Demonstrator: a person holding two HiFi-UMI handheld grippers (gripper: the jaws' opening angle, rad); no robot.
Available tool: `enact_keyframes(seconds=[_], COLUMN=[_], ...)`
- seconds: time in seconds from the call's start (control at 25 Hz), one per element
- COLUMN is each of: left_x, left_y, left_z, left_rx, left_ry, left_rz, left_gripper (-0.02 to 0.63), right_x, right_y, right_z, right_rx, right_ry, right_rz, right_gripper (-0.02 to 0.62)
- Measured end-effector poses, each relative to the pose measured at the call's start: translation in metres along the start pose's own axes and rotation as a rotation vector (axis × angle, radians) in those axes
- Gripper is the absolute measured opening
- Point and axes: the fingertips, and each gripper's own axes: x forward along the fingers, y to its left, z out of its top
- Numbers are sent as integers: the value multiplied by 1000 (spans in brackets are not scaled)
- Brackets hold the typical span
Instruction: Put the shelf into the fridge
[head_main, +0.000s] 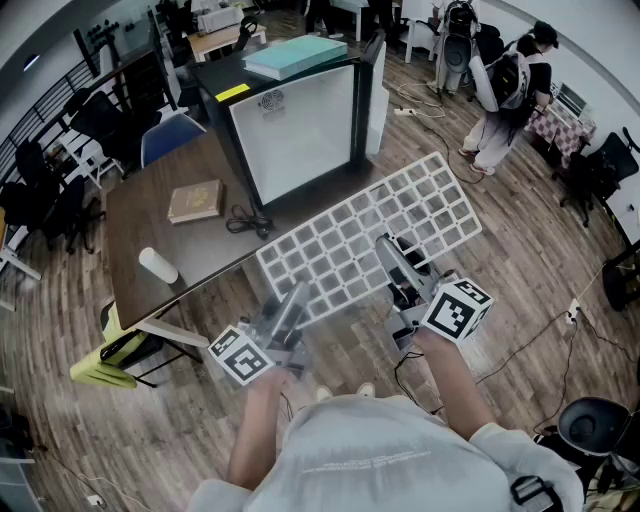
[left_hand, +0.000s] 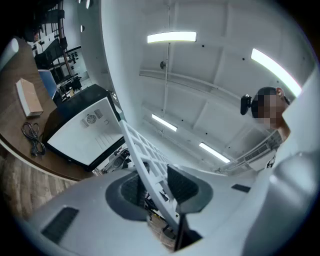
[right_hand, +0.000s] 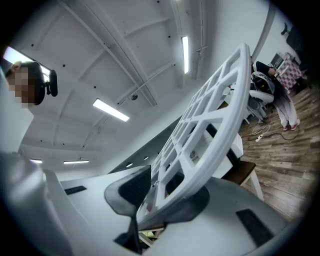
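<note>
A white grid shelf (head_main: 370, 240) hangs in the air before the table, tilted up to the right, with both grippers on its near edge. My left gripper (head_main: 290, 305) is shut on the shelf's near-left edge; in the left gripper view the shelf (left_hand: 145, 155) runs edge-on between the pads of that gripper (left_hand: 157, 187). My right gripper (head_main: 393, 258) is shut on the near-right part, and in the right gripper view the shelf (right_hand: 210, 115) rises from between the jaws of that gripper (right_hand: 162, 187). The black fridge (head_main: 295, 125) stands on the table beyond, its white front facing me; the left gripper view shows this fridge (left_hand: 82, 132) too.
On the brown table (head_main: 140, 235) lie a book (head_main: 195, 200), a black cable (head_main: 245, 222) and a white cup (head_main: 158, 265). A teal book (head_main: 295, 55) rests on the fridge. A yellow-green chair (head_main: 105, 355) stands at left; a person (head_main: 500, 95) stands far right.
</note>
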Motion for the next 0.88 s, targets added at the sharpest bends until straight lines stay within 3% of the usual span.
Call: enact_keyframes(seconds=[0.88], left_x=[10], left_y=[0], left_z=[-35], left_rx=[-39], left_ry=[6], left_rz=[54], left_gripper=[107], right_x=[-17], right_y=[-23], right_z=[-2], right_rx=[16], right_ry=[48], right_rz=[8], right_gripper=[86])
